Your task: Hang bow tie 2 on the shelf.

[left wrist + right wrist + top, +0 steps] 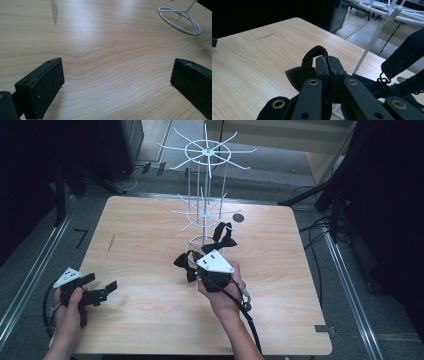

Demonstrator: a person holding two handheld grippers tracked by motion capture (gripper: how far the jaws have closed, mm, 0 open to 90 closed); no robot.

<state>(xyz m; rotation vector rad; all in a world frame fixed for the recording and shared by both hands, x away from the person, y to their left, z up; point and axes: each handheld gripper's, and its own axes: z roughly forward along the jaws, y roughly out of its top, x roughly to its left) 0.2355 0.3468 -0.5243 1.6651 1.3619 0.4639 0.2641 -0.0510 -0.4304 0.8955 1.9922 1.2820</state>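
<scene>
— Now, what is being held, and where?

— A black bow tie (186, 263) is held by its strap (310, 60) in the right tongs (327, 65), whose jaws are pressed together on the band. It is found near the middle of the desk (150, 310), just beside the ring base of the white wire rack (205, 155). A second bow tie (220, 237) is seen close behind it, by the rack's pole.

— And the left tongs (117, 75)?

— They are held apart, with nothing between them, low over the bare wood at the near left corner.

— How should the step be done well?

— Judging by the rack, the strap loop is probably meant to be hung on one of its arms. The loop should be kept open and clear of the jaws, so that an arm tip can be threaded through it. The grip should not be loosened until the band is seated on the wire. If the rack is nudged, it could be steadied with the free tongs.
</scene>
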